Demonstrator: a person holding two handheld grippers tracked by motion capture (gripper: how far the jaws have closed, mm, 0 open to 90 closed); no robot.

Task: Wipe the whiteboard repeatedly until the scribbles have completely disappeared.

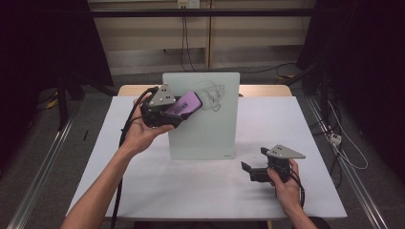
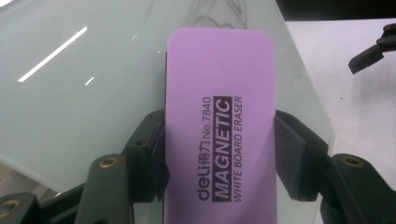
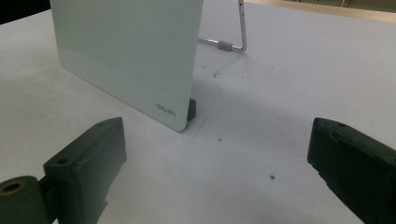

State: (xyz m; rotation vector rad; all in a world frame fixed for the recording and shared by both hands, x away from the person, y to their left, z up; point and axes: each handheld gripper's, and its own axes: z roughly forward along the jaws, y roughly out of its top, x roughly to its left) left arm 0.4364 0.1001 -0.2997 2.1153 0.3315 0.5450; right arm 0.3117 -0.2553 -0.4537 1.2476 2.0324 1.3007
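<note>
Fingers (image 2: 289,154) around purple eraser (image 2: 219,121), label legible

A: Purple eraser (image 2: 219,130), left gripper view — print running lengthwise: "deli", two small characters I can't make out, "No.7840", then "MAGNETIC" in a dark bar, "WHITE BOARD ERASER" beneath.

B: Noted. Glass whiteboard (image 3: 130,51), right gripper view — small grey mark at lower corner, looks like "deli"; too faint to confirm.

The upright glass board (image 1: 203,114) blocks the table's middle, while bare tabletop (image 1: 191,186) lies open in front
</note>
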